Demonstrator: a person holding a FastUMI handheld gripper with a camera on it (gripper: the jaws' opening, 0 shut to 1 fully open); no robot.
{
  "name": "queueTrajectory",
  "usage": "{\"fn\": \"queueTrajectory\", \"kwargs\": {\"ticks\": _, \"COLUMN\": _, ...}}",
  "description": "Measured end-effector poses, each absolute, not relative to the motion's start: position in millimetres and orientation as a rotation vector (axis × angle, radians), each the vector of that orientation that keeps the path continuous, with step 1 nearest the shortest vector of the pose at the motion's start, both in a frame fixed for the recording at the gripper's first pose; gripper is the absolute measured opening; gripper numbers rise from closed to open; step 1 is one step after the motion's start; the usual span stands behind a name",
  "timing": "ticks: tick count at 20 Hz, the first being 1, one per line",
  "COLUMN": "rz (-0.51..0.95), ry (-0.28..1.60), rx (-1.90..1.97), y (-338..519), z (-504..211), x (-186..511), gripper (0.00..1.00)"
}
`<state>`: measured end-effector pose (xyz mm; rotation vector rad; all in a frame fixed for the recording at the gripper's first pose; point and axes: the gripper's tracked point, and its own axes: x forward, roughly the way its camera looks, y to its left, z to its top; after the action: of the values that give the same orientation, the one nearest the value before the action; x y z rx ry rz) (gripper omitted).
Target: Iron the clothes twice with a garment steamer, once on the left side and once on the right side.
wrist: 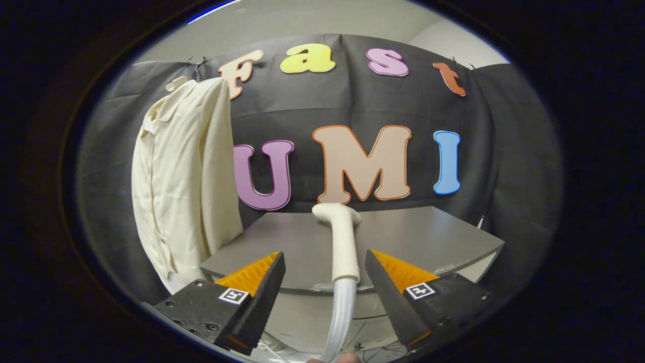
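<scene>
Lying on the grey table (428,237), the steamer (342,242) sits w/ its head near the far edge and its hose (340,317) dropping over the near edge, between the fingers. Gripper (325,262) is released, jaws wide, touching nothing. Cream shirt (181,176) hangs left of table, against the booth wall; tabletop right of steamer is bare.
</scene>
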<state>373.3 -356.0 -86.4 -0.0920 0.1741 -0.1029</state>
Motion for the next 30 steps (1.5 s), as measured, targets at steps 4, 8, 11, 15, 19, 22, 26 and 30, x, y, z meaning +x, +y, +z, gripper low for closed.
{"fn": "queueTrajectory", "kwargs": {"ticks": 4, "rz": -0.127, "ry": 0.236, "rx": -0.141, "y": -372.5, "z": -95.4, "x": 420.1, "gripper": 0.97}}
{"fn": "queueTrajectory", "kwargs": {"ticks": 8, "rz": -0.107, "ry": 0.323, "rx": -0.162, "y": -375.0, "z": -122.5, "x": 452.1, "gripper": 0.88}}
{"fn": "queueTrajectory", "kwargs": {"ticks": 11, "rz": -0.107, "ry": 0.352, "rx": -0.143, "y": -375.6, "z": -128.6, "x": 456.6, "gripper": 0.78}}
{"fn": "queueTrajectory", "kwargs": {"ticks": 15, "rz": -0.129, "ry": 0.379, "rx": -0.139, "y": -385.8, "z": -132.9, "x": 461.9, "gripper": 0.43}}
{"fn": "queueTrajectory", "kwargs": {"ticks": 19, "rz": -0.139, "ry": 0.342, "rx": -0.107, "y": -374.9, "z": -117.1, "x": 441.8, "gripper": 0.39}}
{"fn": "queueTrajectory", "kwargs": {"ticks": 22, "rz": -0.115, "ry": 0.332, "rx": -0.117, "y": -355.6, "z": -114.2, "x": 421.1, "gripper": 0.38}}
{"fn": "queueTrajectory", "kwargs": {"ticks": 26, "rz": -0.071, "ry": 0.274, "rx": -0.091, "y": -312.3, "z": -90.7, "x": 379.3, "gripper": 0.37}}
{"fn": "queueTrajectory", "kwargs": {"ticks": 30, "rz": -0.077, "ry": 0.228, "rx": -0.14, "y": -250.9, "z": -60.8, "x": 324.4, "gripper": 0.37}}
